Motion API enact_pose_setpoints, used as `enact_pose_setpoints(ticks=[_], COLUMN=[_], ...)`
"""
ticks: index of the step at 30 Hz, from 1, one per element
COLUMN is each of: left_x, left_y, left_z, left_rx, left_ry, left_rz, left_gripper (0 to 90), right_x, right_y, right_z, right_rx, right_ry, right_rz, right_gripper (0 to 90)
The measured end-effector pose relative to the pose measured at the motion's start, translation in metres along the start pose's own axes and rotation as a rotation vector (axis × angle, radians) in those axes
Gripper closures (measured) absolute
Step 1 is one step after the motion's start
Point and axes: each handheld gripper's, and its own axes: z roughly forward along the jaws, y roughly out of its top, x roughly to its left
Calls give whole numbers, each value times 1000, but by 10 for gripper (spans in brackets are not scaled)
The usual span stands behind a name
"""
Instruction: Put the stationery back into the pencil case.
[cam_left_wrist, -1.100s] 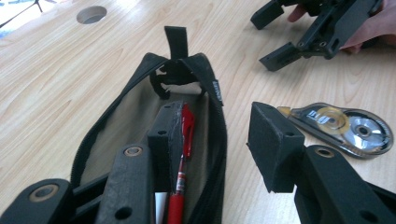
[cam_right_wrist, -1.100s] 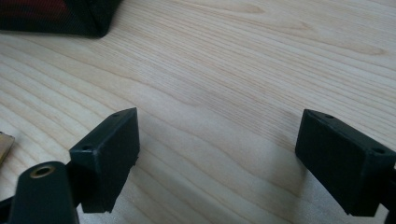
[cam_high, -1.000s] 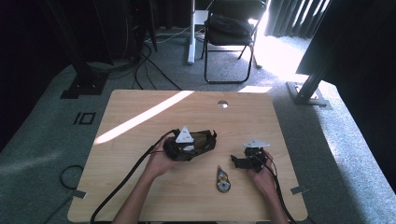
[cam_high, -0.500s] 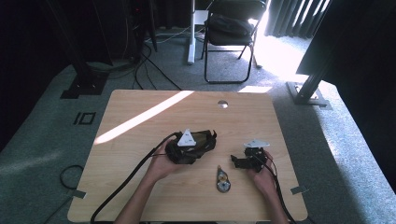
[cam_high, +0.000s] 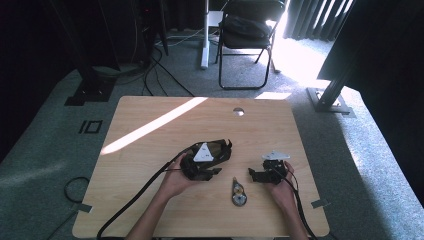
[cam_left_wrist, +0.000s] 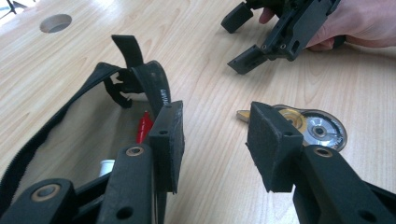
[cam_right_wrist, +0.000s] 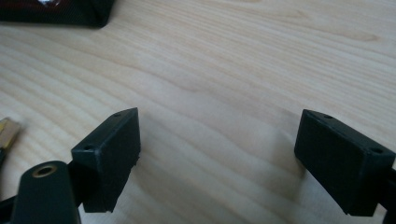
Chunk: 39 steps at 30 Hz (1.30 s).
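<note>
An open black zip pouch (cam_high: 222, 148) lies at the middle of the wooden table (cam_high: 150, 150). In the left gripper view its rim (cam_left_wrist: 154, 79) curls beside my left jaw, and a red item (cam_left_wrist: 144, 127) and a white one lie inside. My left gripper (cam_high: 216, 168) (cam_left_wrist: 219, 140) rests at the pouch's near edge. Its jaws have just been closing a little, are open, and have bare wood between the pads. A round tape dispenser (cam_high: 238, 193) (cam_left_wrist: 317, 130) lies between the hands. My right gripper (cam_high: 256, 175) (cam_right_wrist: 219, 154) (cam_left_wrist: 261, 42) lies low on the table, wide open over bare wood.
A round cable hole (cam_high: 238, 111) (cam_left_wrist: 56, 22) sits near the table's far edge. A stripe of sunlight (cam_high: 150, 127) crosses the left half. Black cables (cam_high: 135, 200) trail from both grippers off the near edge. A folding chair (cam_high: 247, 30) stands on the floor beyond the table.
</note>
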Motion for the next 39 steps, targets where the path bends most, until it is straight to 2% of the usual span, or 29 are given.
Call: enact_pose_setpoints(ticks=[4,10,18,21,31,39], left_x=[-5,-11,-16,-18,-16,-15], left_y=[-1,-4,-5,-7,-10,-11], left_z=[5,12,13,13,11,11], left_rx=[8,19,24,30,26,31], left_ry=[-23,-46,-62,-63,-55,-52], left_rz=[6,14,17,20,4,3], left_gripper=[595,626,642,636,606,602], right_x=[8,21,32,37,55,63], right_y=[-1,-5,-19,-25,-41,-41], right_z=[-6,-21,-43,-48,-59,-55], right_rx=[10,-11,-48,-43,-22,-14], right_ry=[-27,-20,14,26,69,88], right_rz=[-35,-87,-94,-104,-162,-200], right_gripper=[187,247,264,262,226,215])
